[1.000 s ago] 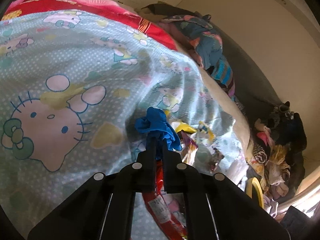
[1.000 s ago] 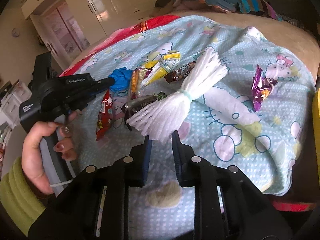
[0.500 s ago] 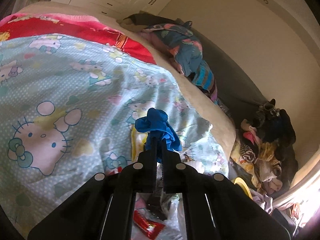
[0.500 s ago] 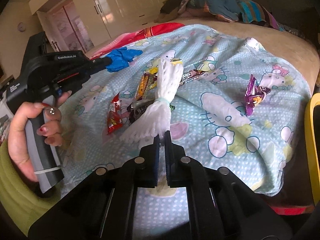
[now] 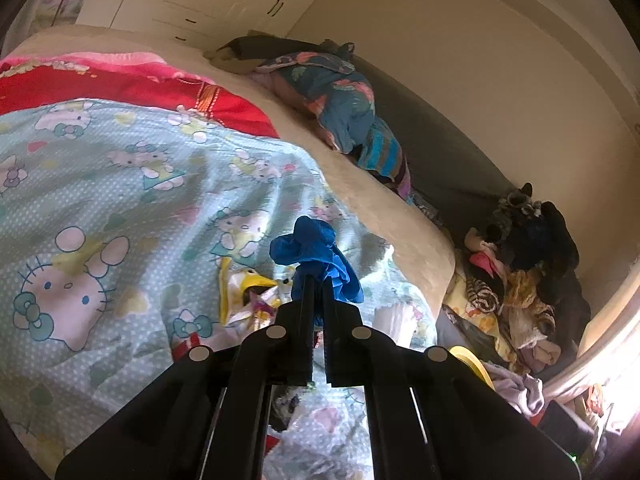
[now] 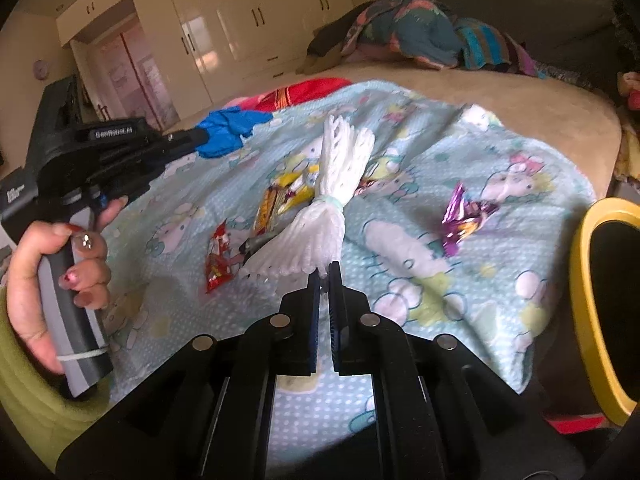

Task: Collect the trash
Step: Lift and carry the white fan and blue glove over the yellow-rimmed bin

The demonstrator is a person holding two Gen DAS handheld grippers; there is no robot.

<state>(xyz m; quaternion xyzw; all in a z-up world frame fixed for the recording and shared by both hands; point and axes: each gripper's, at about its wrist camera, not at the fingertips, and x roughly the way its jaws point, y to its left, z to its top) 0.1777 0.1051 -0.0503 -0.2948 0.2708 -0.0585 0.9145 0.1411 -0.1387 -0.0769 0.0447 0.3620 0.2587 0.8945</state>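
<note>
My left gripper [image 5: 315, 280] is shut on a crumpled blue glove [image 5: 316, 252] and holds it above the bed; the glove [image 6: 228, 130] also shows in the right wrist view at the left gripper's tip [image 6: 196, 136]. My right gripper [image 6: 325, 274] is shut on the end of a white foam net [image 6: 332, 204], which stands lifted off the light blue cartoon blanket [image 6: 500, 264]. Loose wrappers lie on the blanket: a red one [image 6: 218, 256], a yellow one [image 6: 286, 196], a purple one [image 6: 466, 218]. A yellow wrapper [image 5: 244, 292] shows under the left gripper.
A yellow-rimmed bin [image 6: 600, 300] stands at the bed's right edge, also seen in the left wrist view [image 5: 472, 364]. Piled clothes [image 5: 516, 292] lie beside the bed. Bedding [image 6: 420, 36] is heaped at the far end. Wardrobes [image 6: 240, 20] line the back wall.
My right gripper has closed on the white foam net and lifted it off the blanket. My left gripper has risen with the blue glove, away from the wrappers.
</note>
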